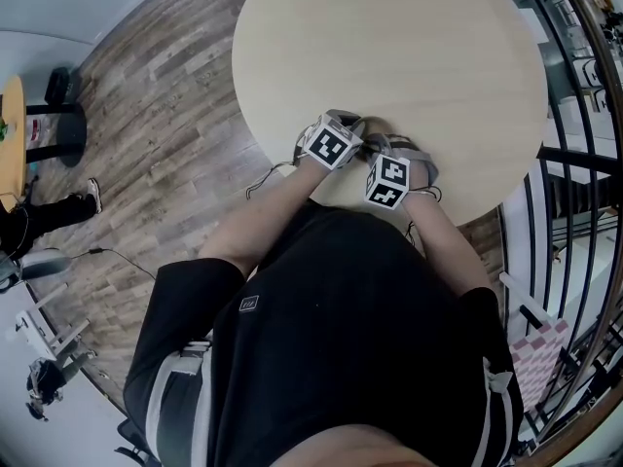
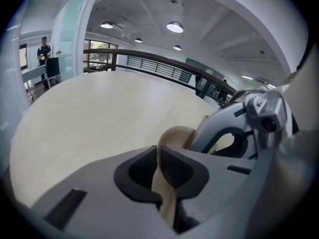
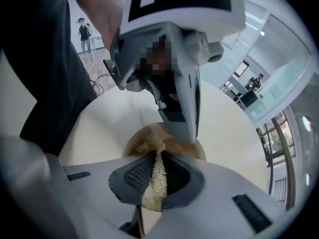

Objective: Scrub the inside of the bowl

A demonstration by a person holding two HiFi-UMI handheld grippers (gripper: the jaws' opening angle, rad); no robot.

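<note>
Inside, the bowl (image 3: 180, 145) holds a fibrous scrubber (image 3: 154, 178).

We hold our left forearm (image 1: 277, 197) and right forearm (image 1: 446, 233) forward, close together, both wrists angled downward. Our left gripper (image 2: 160, 168) has its jaws clamped on the bowl (image 2: 177, 136) rim; our right gripper (image 3: 155, 176), tipped more steeply, pinches the fibrous scrubber (image 3: 152, 190) between its jaws
</note>
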